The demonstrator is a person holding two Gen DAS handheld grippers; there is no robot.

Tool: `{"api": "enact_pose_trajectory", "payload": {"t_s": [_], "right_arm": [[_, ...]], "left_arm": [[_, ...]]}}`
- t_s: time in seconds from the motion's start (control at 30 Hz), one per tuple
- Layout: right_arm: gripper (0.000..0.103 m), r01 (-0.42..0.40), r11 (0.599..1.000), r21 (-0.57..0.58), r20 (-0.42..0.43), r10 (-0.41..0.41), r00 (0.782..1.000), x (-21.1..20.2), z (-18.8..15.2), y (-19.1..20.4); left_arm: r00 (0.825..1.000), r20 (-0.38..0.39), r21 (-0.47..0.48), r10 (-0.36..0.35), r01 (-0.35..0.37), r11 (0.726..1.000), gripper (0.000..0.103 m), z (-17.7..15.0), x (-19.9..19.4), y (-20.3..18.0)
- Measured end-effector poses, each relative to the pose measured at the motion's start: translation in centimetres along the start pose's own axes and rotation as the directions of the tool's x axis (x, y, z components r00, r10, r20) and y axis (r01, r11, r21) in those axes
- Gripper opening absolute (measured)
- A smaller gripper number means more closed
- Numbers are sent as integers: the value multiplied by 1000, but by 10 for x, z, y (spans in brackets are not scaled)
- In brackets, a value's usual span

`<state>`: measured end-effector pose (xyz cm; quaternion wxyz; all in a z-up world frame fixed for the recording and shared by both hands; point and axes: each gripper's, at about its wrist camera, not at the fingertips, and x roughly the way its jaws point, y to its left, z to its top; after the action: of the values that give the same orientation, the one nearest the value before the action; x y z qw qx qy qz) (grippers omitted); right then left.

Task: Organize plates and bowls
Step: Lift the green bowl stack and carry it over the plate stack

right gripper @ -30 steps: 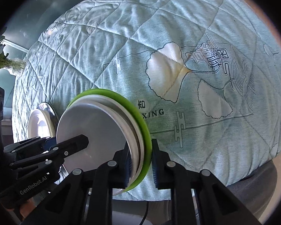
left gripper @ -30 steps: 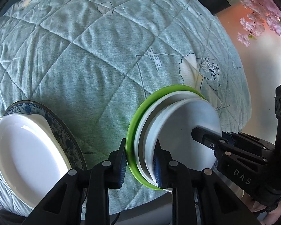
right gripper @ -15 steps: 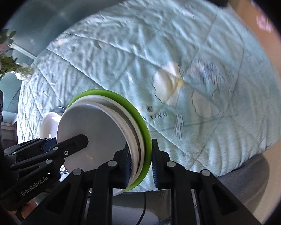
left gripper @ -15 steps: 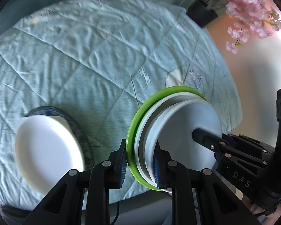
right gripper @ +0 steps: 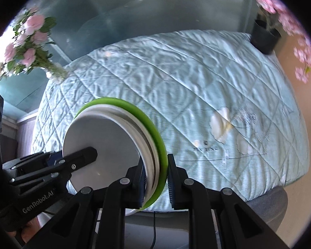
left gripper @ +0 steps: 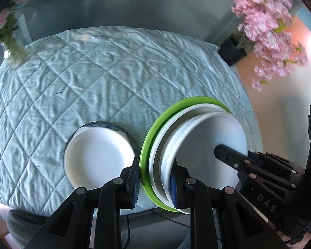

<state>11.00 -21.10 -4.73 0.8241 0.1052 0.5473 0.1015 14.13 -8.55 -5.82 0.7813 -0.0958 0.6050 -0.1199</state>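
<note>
On the left part of the quilted light-blue tablecloth (left gripper: 76, 87) lies a white oval dish (left gripper: 97, 157) on top of a blue-patterned plate (left gripper: 122, 129), of which only the dark rim shows. This small pile rests flat on the table, so I judge that part of the sorting is already done.

To the right of it, the left gripper (left gripper: 154, 181) is closed on the near rim of a stack: a lime-green round plate (left gripper: 155, 137) at the bottom and white plates (left gripper: 209, 145) nested in it. The stack is carried above the near edge of the table.

The right gripper (right gripper: 155, 180) clamps the same stack from the other side, its fingers pressed on both faces of the rim. The stack touches nothing else, so what remains, I think, is to set it down, perhaps beside or on the left pile.
</note>
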Motion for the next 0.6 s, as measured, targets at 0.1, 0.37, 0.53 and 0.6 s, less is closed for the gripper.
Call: {"api": "enact_pose_trajectory", "payload": {"t_s": [0.1, 0.37, 0.53, 0.6], "right_arm": [[17, -18, 1000, -16, -4, 18, 1000, -1, 2, 16], [17, -66, 996, -61, -72, 61, 996, 25, 1, 60], [17, -73, 996, -44, -126, 67, 990, 55, -1, 71], [17, -71, 997, -23, -166, 66, 984, 74, -4, 73]], "left_arm": [[1000, 10, -36, 7, -7, 999, 20, -5, -12, 20], [999, -2, -122, 44, -44, 992, 20, -16, -18, 78], [998, -53, -146, 46, -53, 988, 20, -22, 10, 107], [996, -78, -157, 44, -56, 986, 20, -24, 23, 116]]}}
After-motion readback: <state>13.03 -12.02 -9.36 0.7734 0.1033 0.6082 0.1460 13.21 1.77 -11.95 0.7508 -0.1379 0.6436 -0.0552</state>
